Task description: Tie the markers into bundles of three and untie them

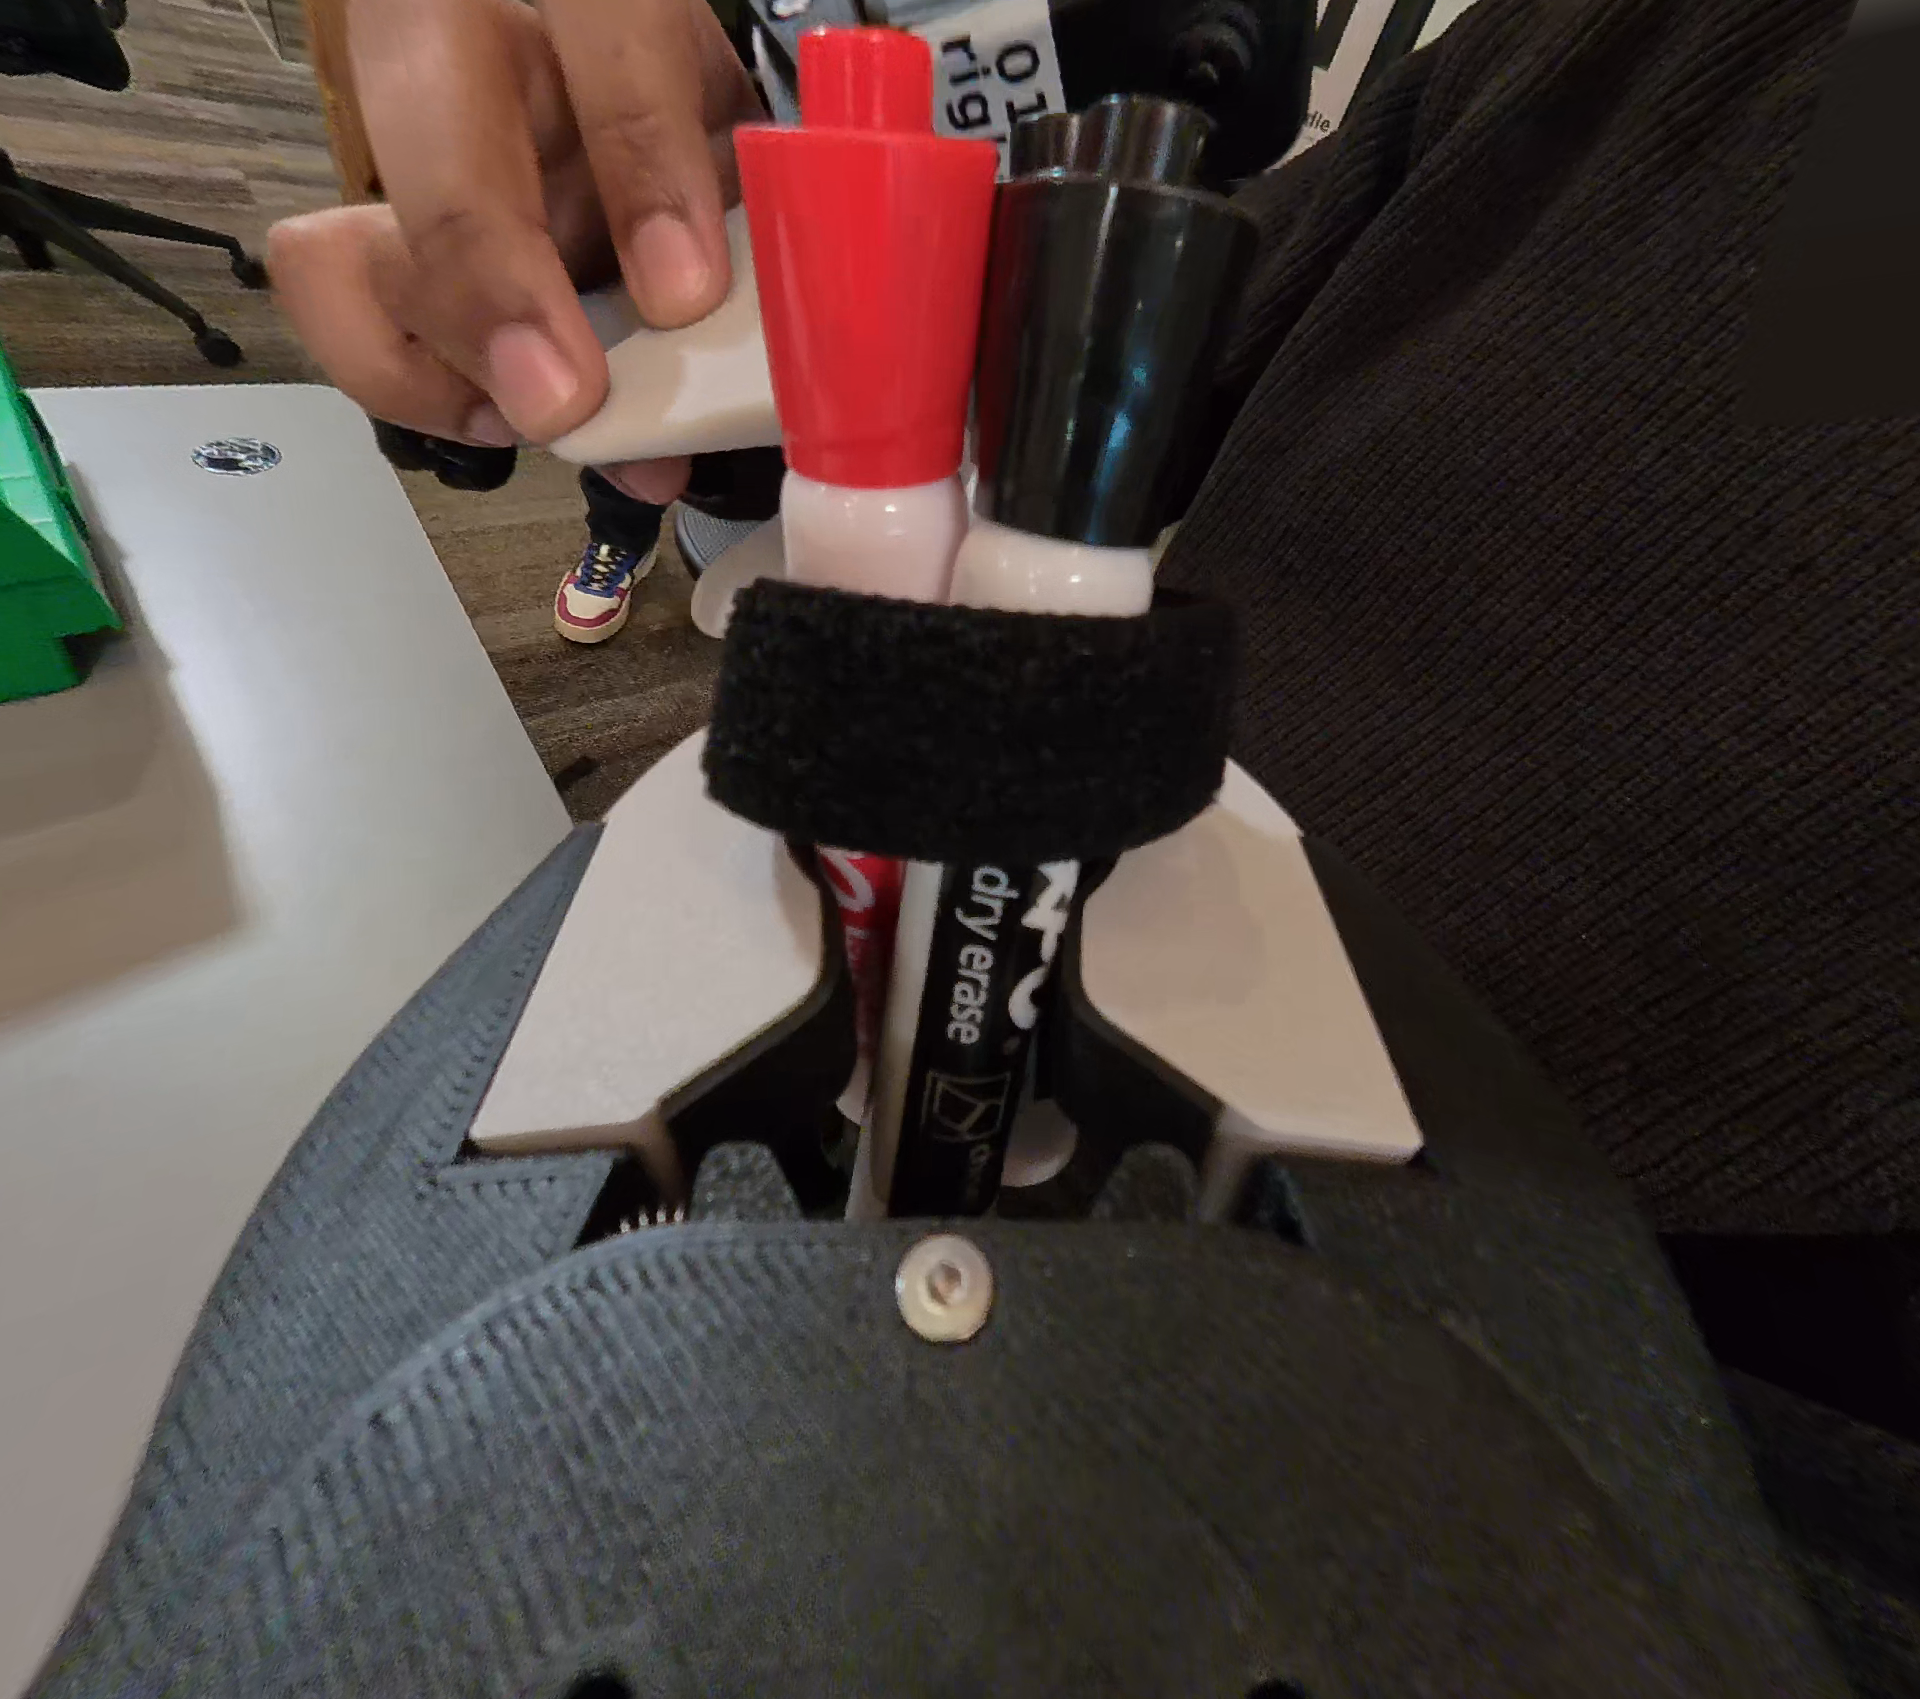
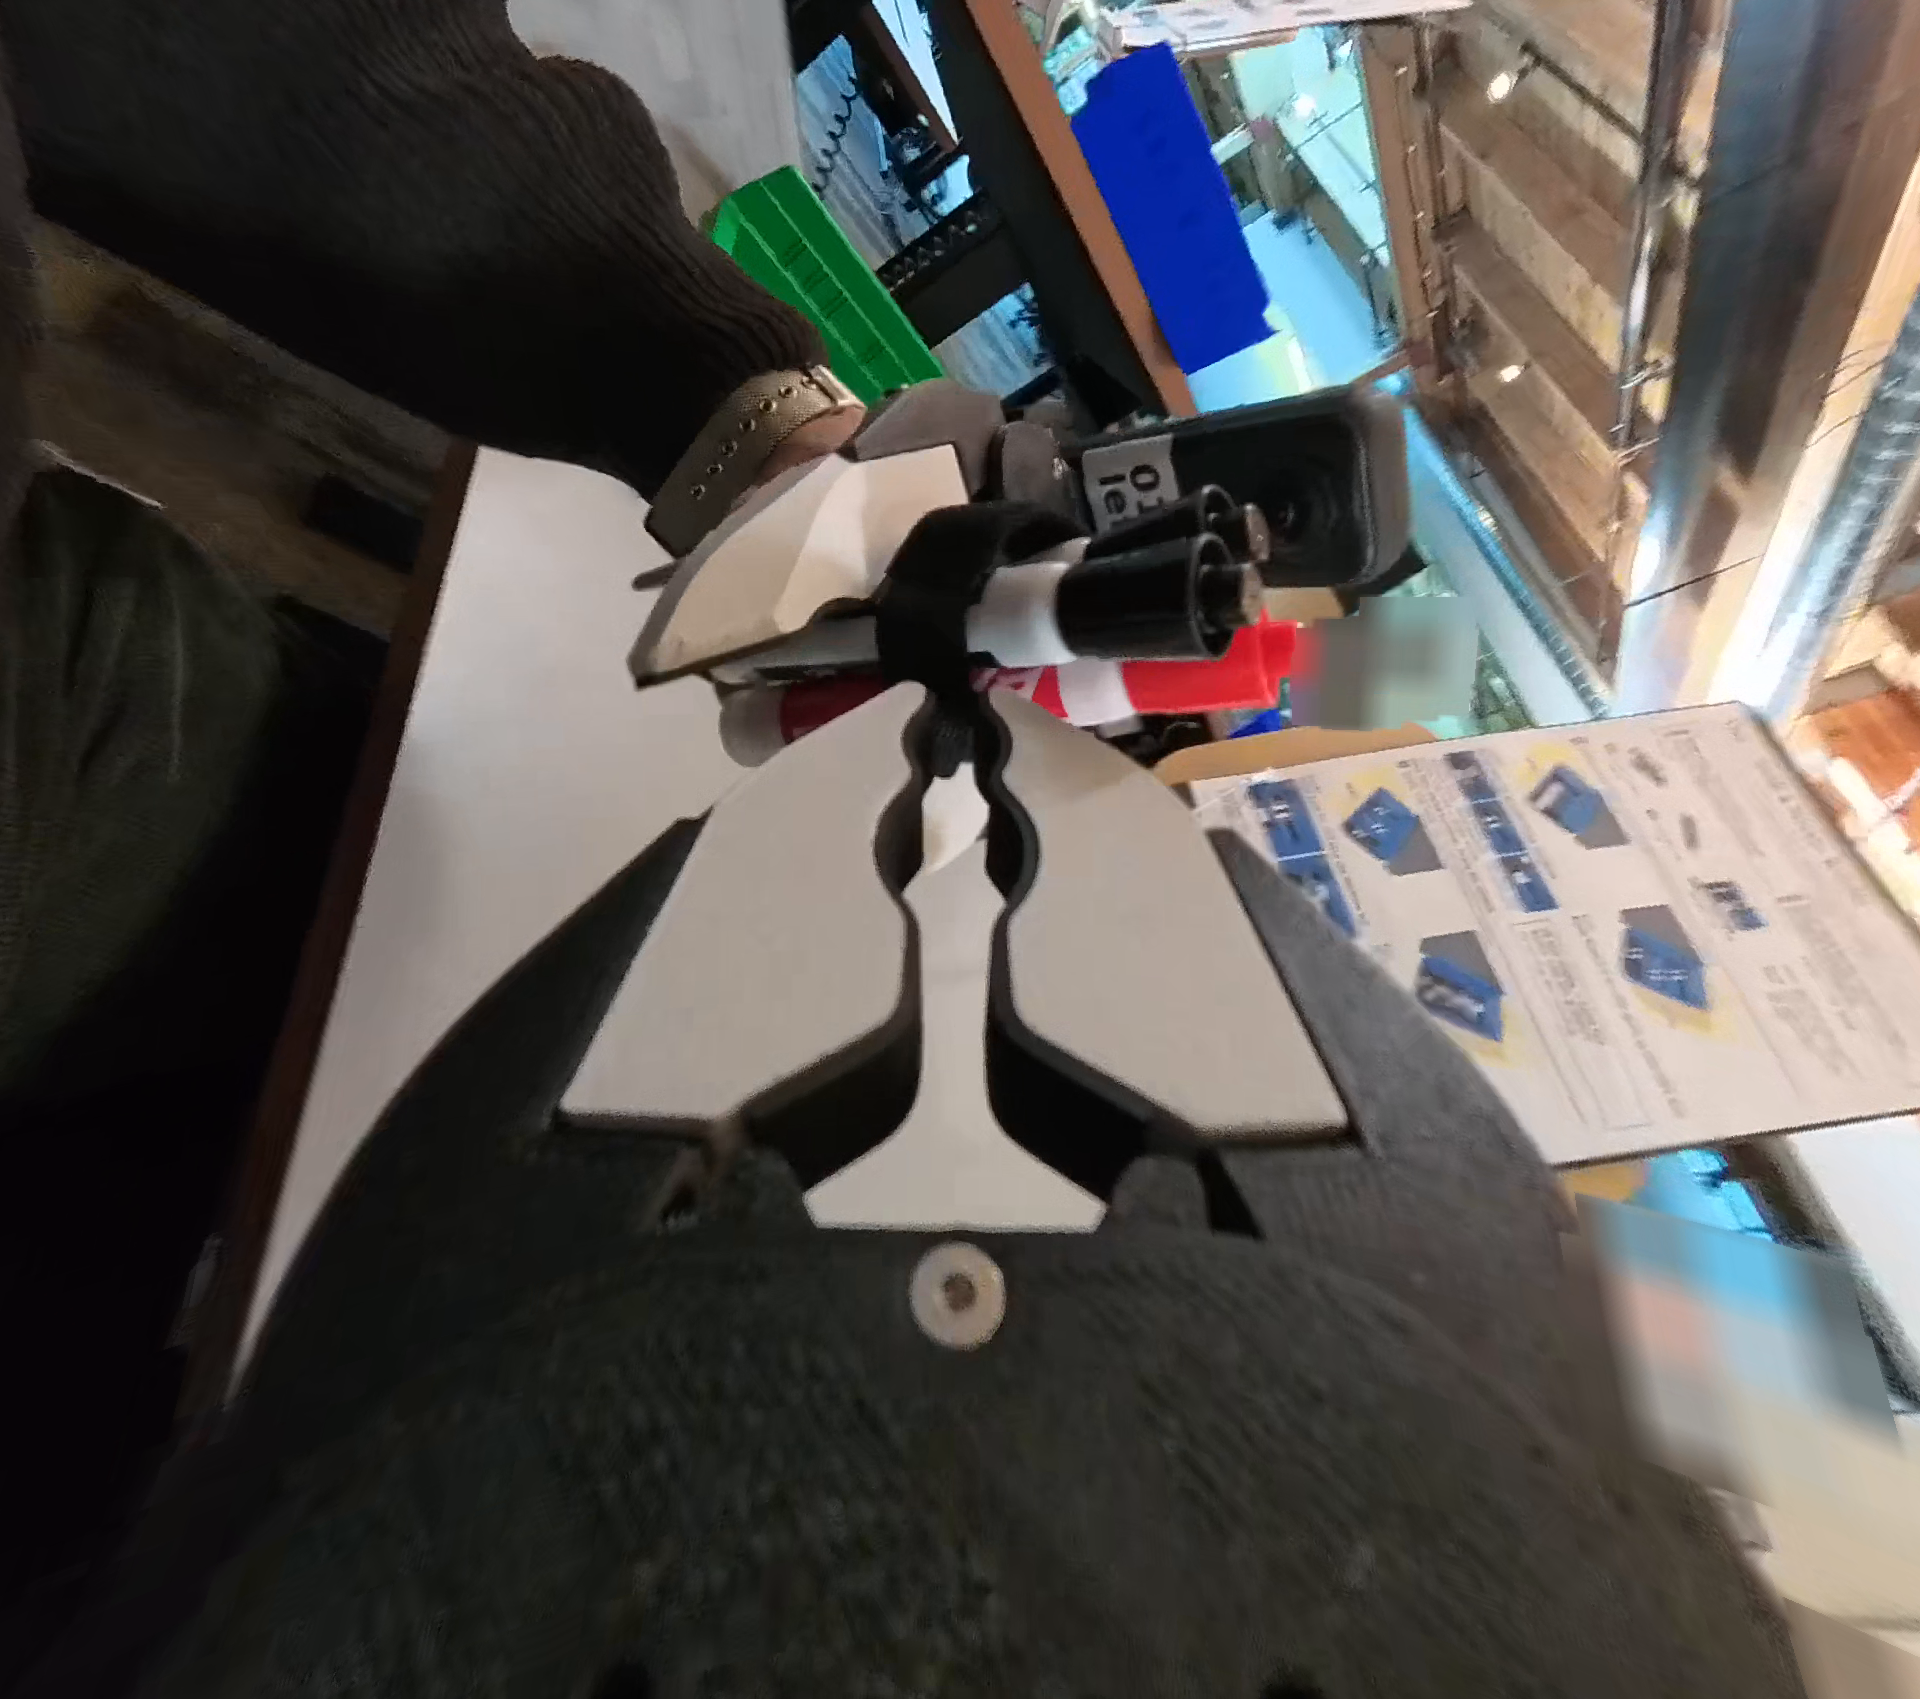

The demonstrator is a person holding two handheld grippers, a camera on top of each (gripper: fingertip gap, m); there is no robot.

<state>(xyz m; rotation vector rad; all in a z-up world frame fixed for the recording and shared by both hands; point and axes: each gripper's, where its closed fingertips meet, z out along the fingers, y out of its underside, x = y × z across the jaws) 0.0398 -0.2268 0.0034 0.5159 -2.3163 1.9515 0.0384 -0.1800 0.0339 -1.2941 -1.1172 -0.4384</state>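
Note:
A bundle of markers, one red-capped and two black-capped, is wrapped by a black strap. My left gripper is shut on the bundle just below the strap and holds it above the table. In the right wrist view the bundle lies sideways in the left gripper's white fingers. My right gripper is shut on a loose end of the strap under the bundle. One of its fingers shows behind the red cap, with a hand on it.
A white table lies below, with a green bin at its left, also in the right wrist view. A blue bin and a printed sheet lie beyond. A dark sleeve fills the right. My right fingertips sit around 5 cm from my left ones.

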